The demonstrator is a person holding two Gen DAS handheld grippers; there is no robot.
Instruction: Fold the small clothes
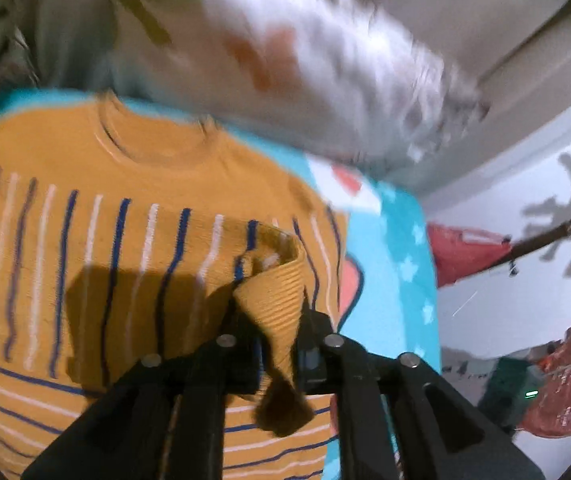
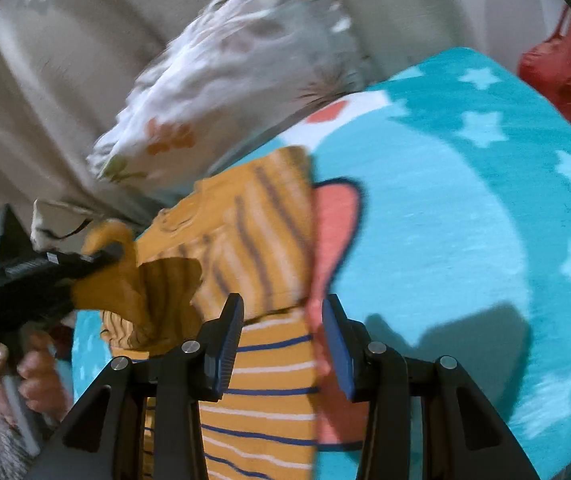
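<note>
Left gripper [image 1: 269,344] clenched on sweater [image 1: 125,208] cuff, probably the sleeve. Right gripper [image 2: 281,344] released over the hem; sweater's long axis runs near-to-far beneath it.

We see our right tongs [image 2: 281,340] standing apart with blue pads, nothing between them, above a mustard jumper [image 2: 261,400] with blue and white stripes. The jumper lies on a turquoise blanket [image 2: 445,220] printed with white stars. At the left, our left tongs [image 2: 115,254] pinch a fold of the jumper, with a hand [image 2: 33,376] on the handle below. A blurred flowered pillow [image 2: 225,80] lies beyond, and a red bag [image 2: 565,72] at the far right.
</note>
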